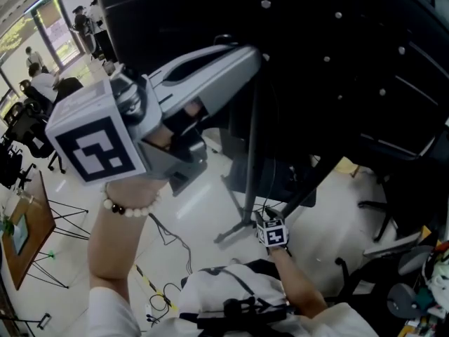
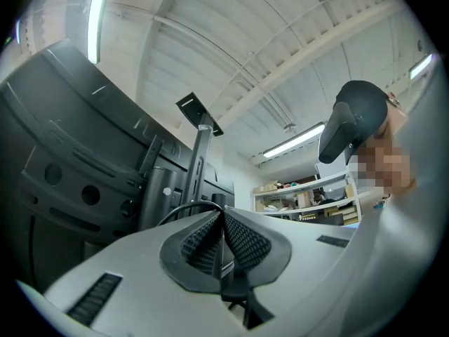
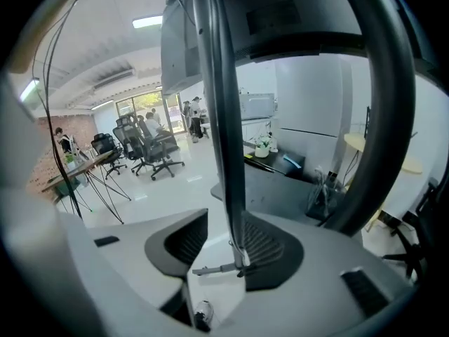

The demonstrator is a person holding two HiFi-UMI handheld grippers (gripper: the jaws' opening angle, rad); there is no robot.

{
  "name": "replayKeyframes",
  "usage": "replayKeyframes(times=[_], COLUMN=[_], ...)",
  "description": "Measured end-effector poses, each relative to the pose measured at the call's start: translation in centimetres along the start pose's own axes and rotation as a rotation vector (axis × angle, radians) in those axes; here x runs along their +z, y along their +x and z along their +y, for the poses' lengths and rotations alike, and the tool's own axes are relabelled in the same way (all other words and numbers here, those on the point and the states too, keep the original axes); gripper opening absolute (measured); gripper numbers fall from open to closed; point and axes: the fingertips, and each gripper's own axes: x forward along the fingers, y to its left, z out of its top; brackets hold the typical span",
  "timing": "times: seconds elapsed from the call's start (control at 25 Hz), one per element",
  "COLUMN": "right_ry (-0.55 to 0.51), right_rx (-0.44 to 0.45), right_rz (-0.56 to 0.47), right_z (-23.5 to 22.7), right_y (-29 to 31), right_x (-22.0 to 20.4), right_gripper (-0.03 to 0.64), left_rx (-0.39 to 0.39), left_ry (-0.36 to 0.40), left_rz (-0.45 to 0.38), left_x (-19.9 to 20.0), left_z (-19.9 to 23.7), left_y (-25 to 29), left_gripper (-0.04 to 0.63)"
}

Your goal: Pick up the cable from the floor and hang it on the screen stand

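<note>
Left gripper [image 2: 223, 215] is held high, jaws almost closed, cable [image 2: 175, 211] pinched at the pads. Cable is arced left toward the back of the screen stand [image 1: 251, 146], whose upright runs vertical. Right gripper [image 3: 226, 223] is held low, jaws part-open, upright framed between them, nothing gripped. Left hand is judged nearer the hang point.

cable [image 2: 189, 205] largely behind left gripper [image 2: 222, 220]
</note>
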Motion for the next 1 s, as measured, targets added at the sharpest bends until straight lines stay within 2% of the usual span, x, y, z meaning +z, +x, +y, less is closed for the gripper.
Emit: replayKeyframes(times=[0.12, 0.2, 0.36, 0.6, 1.0], right_ry=[0.001, -0.016, -0.041, -0.09, -0.288], right_rx=[-0.007, -0.009, 0.001, -0.064, -0.227], right_rz=[-0.002, -0.024, -0.08, -0.235, -0.414], right_z=[-0.1, -0.4, -0.2, -1.7, -4.1], right_y=[0.7, 0.7, -0.9, -8.6, -24.3], right_x=[-0.2, 0.1, 1.1, 5.7, 13.6], right_gripper=[0.151, 0.029, 0.021, 0.02, 0.02], left_rx=[-0.022, -0.018, 0.025, 0.046, 0.12], left_ry=[-0.008, 0.005, 0.002, -0.105, -0.18], left_rz=[-0.018, -0.029, -0.07, -0.174, -0.2], left_x=[0.5, 0.9, 1.6, 1.3, -0.5], left_z=[0.4, 0.7, 2.5, 2.8, -0.1], left_y=[0.0, 0.0, -1.4, -4.7, -8.7], left_gripper=[0.015, 0.015, 0.015, 0.015, 0.015])
